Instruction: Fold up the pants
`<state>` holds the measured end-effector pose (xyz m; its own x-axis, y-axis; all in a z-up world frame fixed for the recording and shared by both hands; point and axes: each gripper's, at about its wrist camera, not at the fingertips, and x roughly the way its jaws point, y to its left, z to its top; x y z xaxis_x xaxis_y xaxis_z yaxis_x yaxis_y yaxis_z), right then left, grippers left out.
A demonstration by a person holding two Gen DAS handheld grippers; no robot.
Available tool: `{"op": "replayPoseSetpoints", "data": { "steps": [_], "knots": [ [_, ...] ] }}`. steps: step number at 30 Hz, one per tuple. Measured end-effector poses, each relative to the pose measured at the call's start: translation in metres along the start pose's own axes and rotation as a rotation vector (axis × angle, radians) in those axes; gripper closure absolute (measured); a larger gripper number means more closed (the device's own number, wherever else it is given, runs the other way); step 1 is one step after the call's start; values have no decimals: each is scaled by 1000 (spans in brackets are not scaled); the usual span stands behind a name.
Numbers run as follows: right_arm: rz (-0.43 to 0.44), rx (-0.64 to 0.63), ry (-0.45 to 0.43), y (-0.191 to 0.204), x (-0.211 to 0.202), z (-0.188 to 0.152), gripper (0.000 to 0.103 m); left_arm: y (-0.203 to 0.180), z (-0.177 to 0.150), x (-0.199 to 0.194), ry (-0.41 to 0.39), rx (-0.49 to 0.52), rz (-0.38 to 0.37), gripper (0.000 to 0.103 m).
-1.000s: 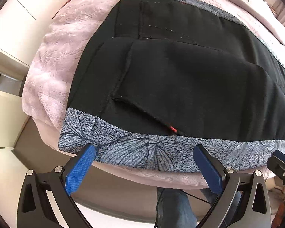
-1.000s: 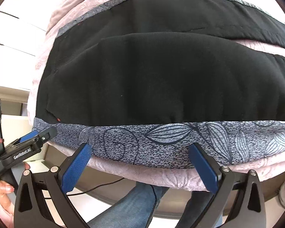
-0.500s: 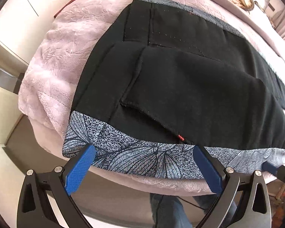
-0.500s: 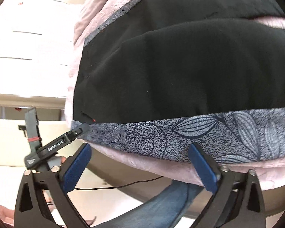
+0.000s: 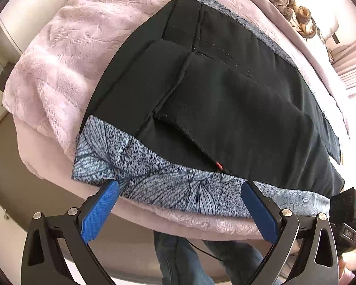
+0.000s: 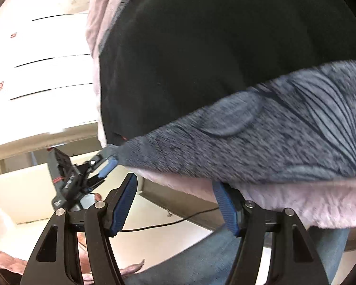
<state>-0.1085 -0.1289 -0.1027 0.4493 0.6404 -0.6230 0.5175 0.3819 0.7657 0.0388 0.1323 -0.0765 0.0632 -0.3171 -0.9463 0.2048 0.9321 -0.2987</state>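
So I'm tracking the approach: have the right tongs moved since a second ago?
Yes. The right tongs have closed in on the pants' patterned band at the bed edge and swung left.

Open air below bed edge (image 5: 201,223) (legs (image 5: 178,256) there), pants (image 5: 225,99) above

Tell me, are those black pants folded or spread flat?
Partly folded: the black pants lie on the pink blanket, one black panel overlapping another, patterned band along the near edge.
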Motion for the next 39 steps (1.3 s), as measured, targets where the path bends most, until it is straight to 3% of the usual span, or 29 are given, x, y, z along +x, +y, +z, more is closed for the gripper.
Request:
{"op": "replayPoseSetpoints", "data": {
  "steps": [3,6,7,8,10,14,21,22,24,25,27,28,34,39],
  "knots": [
    [38,51,-73,-5,-5,5,33,-6,-12,1,12,-24,-11,0],
    [115,106,-113,-2,-3,18,46,-1,-13,0,11,-69,-41,0],
    [136,100,-115,2,-3,19,57,-1,-14,-1,10,-88,-55,0],
    [152,87,-116,6,-4,20,75,1,-16,-3,9,-107,-70,0],
    [198,62,-133,17,-11,19,87,7,-24,-7,14,-153,-89,0],
    [258,61,-147,26,-15,20,87,19,-40,-9,31,-250,-139,0],
    [234,61,-100,17,-18,25,83,-4,-16,-13,-31,-218,-171,7],
    [231,70,-98,15,-18,26,83,-7,-13,-11,-29,-216,-167,11],
    [213,89,-101,8,-14,26,82,-8,-9,-2,-7,-219,-162,37],
    [204,106,-108,3,-14,27,82,-8,-8,4,6,-224,-148,44],
    [192,166,-136,-12,-19,24,87,-3,-8,8,24,-228,-101,76],
    [184,188,-154,-14,-27,22,100,-1,-8,5,22,-233,-96,79],
    [97,13,-205,39,-65,31,100,-21,11,-47,-73,-149,-111,81],
    [72,-159,-224,95,-102,78,100,-58,69,-70,-172,-74,-146,81]
  ]
}}
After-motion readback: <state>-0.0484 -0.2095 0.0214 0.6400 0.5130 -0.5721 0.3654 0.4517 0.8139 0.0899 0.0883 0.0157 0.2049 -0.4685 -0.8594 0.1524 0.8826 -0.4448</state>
